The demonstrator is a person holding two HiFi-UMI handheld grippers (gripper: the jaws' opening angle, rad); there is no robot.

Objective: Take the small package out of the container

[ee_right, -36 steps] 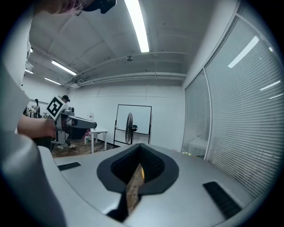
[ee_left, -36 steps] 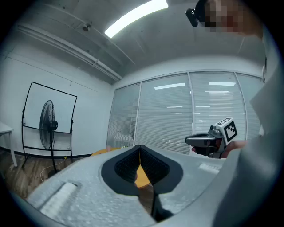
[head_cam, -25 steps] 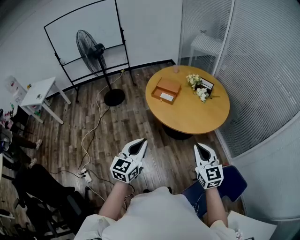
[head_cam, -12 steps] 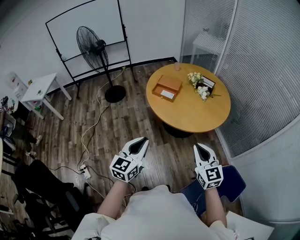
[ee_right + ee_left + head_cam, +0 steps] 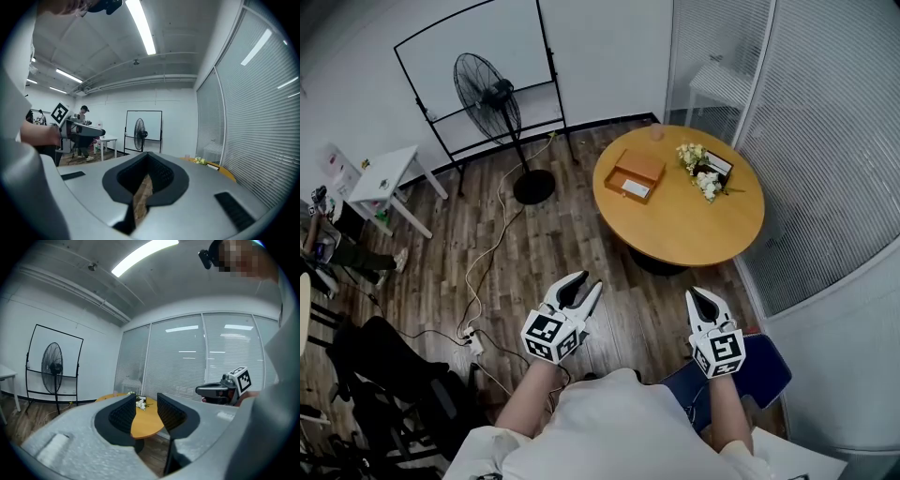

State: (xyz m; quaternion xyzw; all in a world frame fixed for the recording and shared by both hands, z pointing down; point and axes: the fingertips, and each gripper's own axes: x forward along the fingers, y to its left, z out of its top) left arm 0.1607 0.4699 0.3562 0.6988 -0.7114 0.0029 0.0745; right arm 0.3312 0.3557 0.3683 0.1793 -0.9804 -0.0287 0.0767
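Hovering short of the table (image 5: 675, 230) — left gripper (image 5: 584, 284) just opening, empty; right gripper (image 5: 701, 297) clenched.

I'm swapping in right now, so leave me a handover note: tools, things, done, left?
Left tool: jaws apart, just been opening, nothing between them.
Right tool: shut, empty.
Wooden container lies open on the round table, well ahead of both tools; what looks like the small package, white, lies inside.
Done: nothing.
Left: approach, grip package, lift it out.
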